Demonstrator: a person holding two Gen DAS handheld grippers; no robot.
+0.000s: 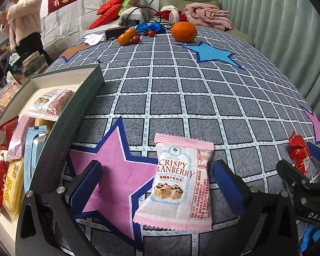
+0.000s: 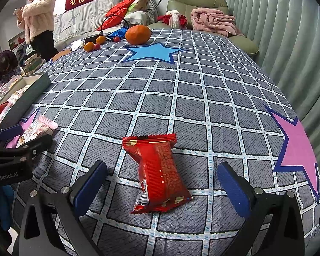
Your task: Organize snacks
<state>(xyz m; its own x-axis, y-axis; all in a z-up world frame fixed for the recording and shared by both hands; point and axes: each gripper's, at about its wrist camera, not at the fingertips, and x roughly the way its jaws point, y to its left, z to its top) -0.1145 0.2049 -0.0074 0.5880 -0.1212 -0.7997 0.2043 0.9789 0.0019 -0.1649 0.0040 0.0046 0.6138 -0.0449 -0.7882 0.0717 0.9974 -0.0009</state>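
The left gripper [image 1: 155,183] sits low over the table [image 1: 202,98], its two blue-padded fingers [image 1: 85,183] spread wide on either side of a pink snack packet [image 1: 177,183]. The packet lies flat between them, touched by neither, partly on a pink star printed on the cloth. It is a glossy, pillow-shaped wrapper with crimped, saw-toothed ends and a picture of a nougat bar.

The right gripper [image 2: 162,183] is held the same way, low and level, its fingers wide apart around a red snack packet [image 2: 160,175] and gripping nothing. This wrapper is shiny, crinkled foil, puffed in the middle, lying at a slight angle on the cloth.

The cloth is a woven grey check with white grid lines and large blue and pink stars.

To the left stands an open box [image 1: 83,98] with dark, stitched walls and a pale lining. It holds several more wrapped snacks in pink, light blue, yellow and red.

At the far end of the table rest a round orange [image 1: 184,32] and some smaller fruits.
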